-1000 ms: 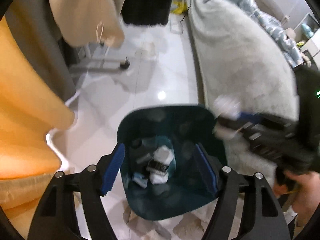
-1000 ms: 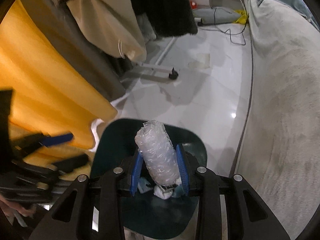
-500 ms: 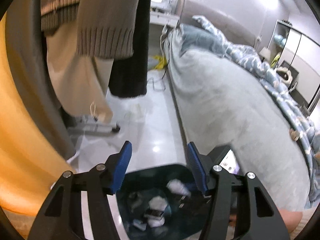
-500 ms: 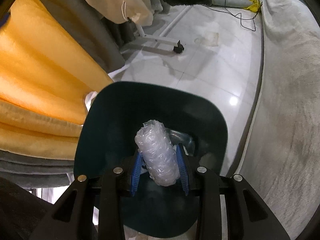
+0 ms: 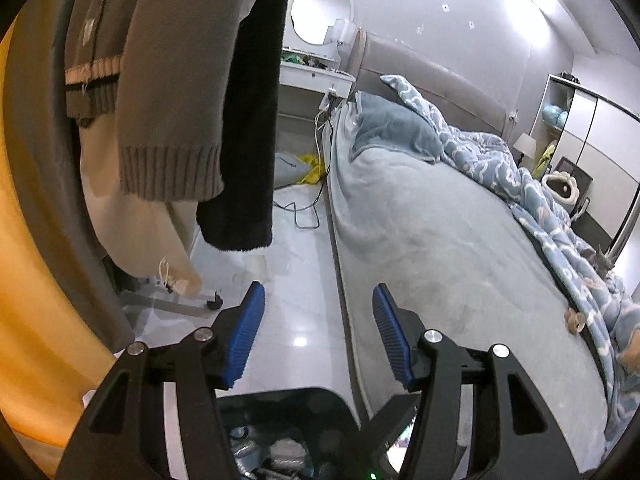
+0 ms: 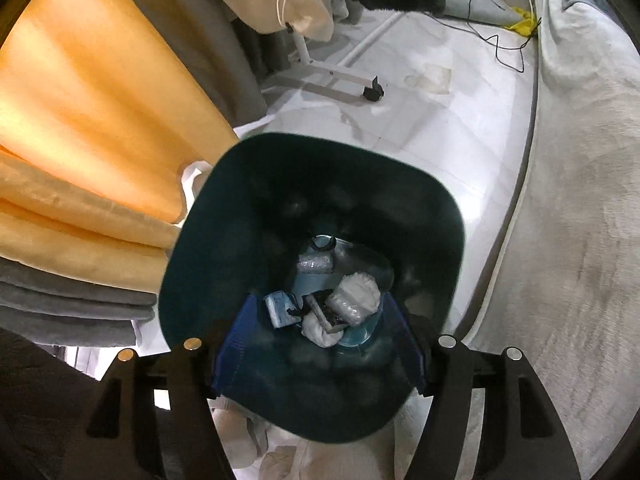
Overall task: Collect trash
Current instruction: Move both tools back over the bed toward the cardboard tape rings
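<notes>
The right gripper hangs over the mouth of the dark teal bin, pointing steeply down into it. Its jaws have just been opening and now stand apart with nothing between the blue pads. The roll of bubble wrap lies at the bottom of the bin, on top of the other rubbish, its long axis tilted from near left to far right. Beside it, to the left, sits a small blue packet, and farther in a silvery wrapper.

The left gripper looks out level across the room, its jaws half apart and empty, after closing somewhat; the bin's rim shows just under it.

Orange and grey curtains crowd the bin's left side; the grey bed runs along its right. Beyond, on the white floor, a wheeled rack foot stands under hanging clothes, with black cables farther back.
</notes>
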Demonstrator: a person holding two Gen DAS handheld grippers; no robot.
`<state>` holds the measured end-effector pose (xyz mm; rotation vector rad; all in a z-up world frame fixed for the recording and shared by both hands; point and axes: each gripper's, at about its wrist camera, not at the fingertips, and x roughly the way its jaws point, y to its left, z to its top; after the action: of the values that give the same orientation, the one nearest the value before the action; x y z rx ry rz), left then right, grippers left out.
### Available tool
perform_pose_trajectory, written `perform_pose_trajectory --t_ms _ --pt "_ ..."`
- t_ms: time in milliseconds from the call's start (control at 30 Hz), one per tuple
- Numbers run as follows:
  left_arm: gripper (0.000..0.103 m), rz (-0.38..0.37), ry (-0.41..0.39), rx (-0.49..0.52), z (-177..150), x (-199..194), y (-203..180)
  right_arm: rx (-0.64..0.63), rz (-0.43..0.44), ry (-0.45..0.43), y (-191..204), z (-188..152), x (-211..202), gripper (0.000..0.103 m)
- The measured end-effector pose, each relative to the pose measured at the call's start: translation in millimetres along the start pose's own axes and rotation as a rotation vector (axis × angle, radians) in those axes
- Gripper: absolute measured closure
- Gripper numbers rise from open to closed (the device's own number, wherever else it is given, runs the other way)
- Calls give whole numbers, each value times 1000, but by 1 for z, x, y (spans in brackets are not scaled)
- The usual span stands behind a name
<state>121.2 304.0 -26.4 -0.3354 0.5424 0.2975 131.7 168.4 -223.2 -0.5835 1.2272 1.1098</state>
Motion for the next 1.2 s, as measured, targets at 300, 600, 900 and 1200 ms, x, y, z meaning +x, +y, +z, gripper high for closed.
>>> perform_pose_trajectory --t_ms 300,600,900,1200 --pt "42 -28 -23 -41 12 7 -25 23 -17 -127 -25 -6 -53 35" --pt "36 -71 8 -2 12 24 -71 33 -171 -319 -70 -19 -130 34" --pt "33 -137 26 19 9 38 -118 100 -316 -404 -131 -48 -180 31" --pt "31 -205 51 39 3 48 -166 256 -447 -445 -206 -101 -224 29"
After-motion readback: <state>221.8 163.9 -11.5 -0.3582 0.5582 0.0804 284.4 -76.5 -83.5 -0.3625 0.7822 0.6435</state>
